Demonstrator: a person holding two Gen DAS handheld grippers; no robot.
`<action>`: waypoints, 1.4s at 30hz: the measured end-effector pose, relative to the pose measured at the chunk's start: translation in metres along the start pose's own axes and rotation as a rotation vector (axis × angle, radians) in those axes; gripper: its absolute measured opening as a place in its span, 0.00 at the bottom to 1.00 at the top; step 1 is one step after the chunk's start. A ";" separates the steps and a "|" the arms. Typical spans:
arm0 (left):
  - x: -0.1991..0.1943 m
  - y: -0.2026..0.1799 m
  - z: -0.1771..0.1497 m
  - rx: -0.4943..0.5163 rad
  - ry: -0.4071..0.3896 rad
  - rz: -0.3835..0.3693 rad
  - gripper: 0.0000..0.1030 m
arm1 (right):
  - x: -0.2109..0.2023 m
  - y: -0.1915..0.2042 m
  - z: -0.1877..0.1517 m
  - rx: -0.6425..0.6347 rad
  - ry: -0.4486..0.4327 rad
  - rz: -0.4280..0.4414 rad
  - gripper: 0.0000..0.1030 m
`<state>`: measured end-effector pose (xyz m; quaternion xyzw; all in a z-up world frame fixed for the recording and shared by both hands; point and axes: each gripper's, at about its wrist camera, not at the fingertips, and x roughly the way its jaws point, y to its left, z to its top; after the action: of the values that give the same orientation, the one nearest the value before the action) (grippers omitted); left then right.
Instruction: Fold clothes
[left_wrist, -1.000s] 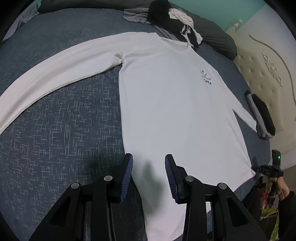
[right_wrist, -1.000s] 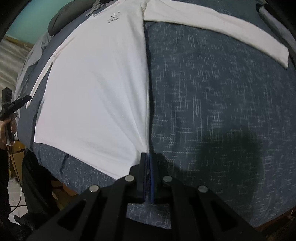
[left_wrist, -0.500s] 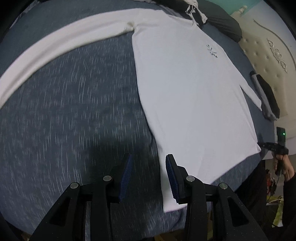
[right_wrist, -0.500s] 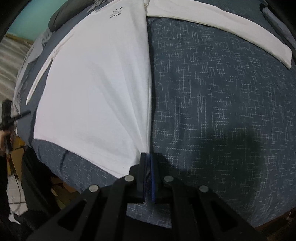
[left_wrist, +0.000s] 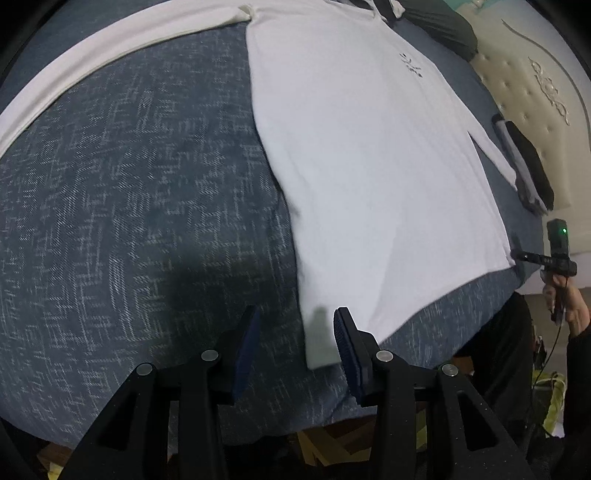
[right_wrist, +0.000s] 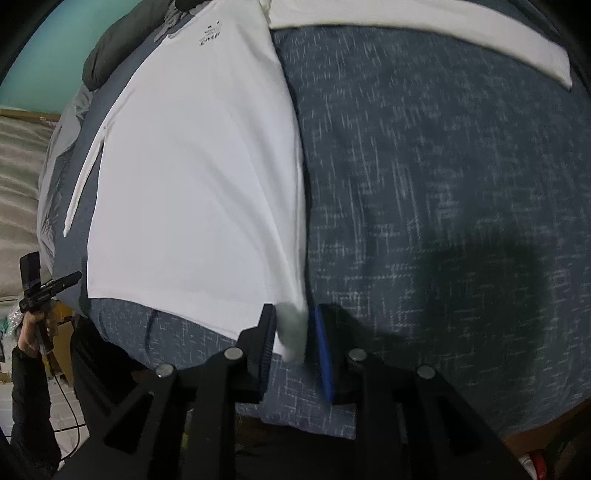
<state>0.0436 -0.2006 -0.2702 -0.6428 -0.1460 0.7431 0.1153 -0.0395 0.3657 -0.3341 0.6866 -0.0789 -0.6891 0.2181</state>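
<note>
The white shirt lies flat on the bed. Both tongs are opening: the left tongs and right tongs each straddle a hem corner at 6 o'clock, unpinched. Risk: released corners may spring back and wrinkle the hem.

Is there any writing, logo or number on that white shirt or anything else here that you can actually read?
Small dark chest print on the white long-sleeved shirt: a little emblem above a short line of letters, too small and blurred to read in either view.
Headboard: raised ornament only, no lettering.
Green light on the handheld device: a lamp, no text.
Nothing else readable.
</note>
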 end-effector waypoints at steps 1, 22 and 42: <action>0.000 -0.001 -0.002 0.002 0.002 -0.001 0.43 | 0.006 0.004 -0.002 0.002 -0.001 -0.002 0.20; 0.028 0.003 -0.006 -0.036 0.037 -0.020 0.48 | -0.072 -0.060 -0.003 -0.043 -0.097 0.030 0.06; -0.006 -0.018 -0.015 0.091 0.003 0.019 0.01 | -0.044 -0.069 0.014 -0.071 -0.035 -0.005 0.06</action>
<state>0.0594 -0.1852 -0.2601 -0.6393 -0.1058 0.7491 0.1376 -0.0677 0.4430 -0.3219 0.6666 -0.0564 -0.7038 0.2391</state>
